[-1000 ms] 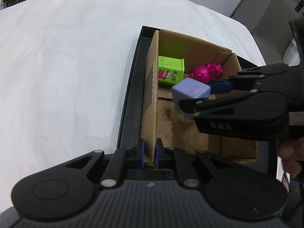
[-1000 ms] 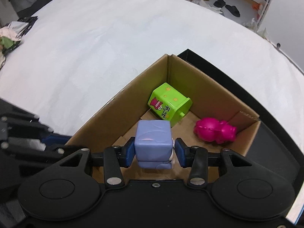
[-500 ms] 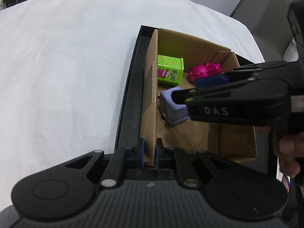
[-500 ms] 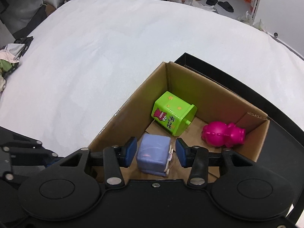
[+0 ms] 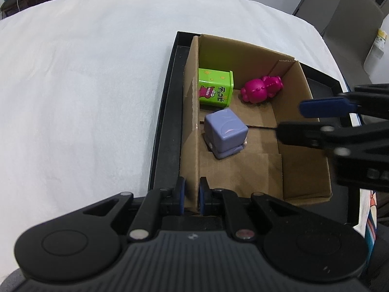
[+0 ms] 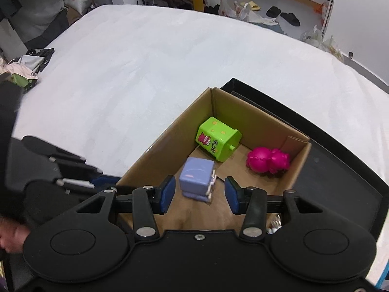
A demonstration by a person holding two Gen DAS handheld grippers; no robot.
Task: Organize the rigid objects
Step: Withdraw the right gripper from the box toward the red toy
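Inside cardboard box, purple cube is lying free; right gripper is hovering released above, left gripper is clenching box wall.

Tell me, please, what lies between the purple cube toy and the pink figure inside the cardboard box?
Nothing: only bare cardboard floor separates the purple cube toy from the pink figure. The green box sits off to the side. The left wrist view shows this best.

purple cube: released onto box floor | right claw: opened, lifted clear
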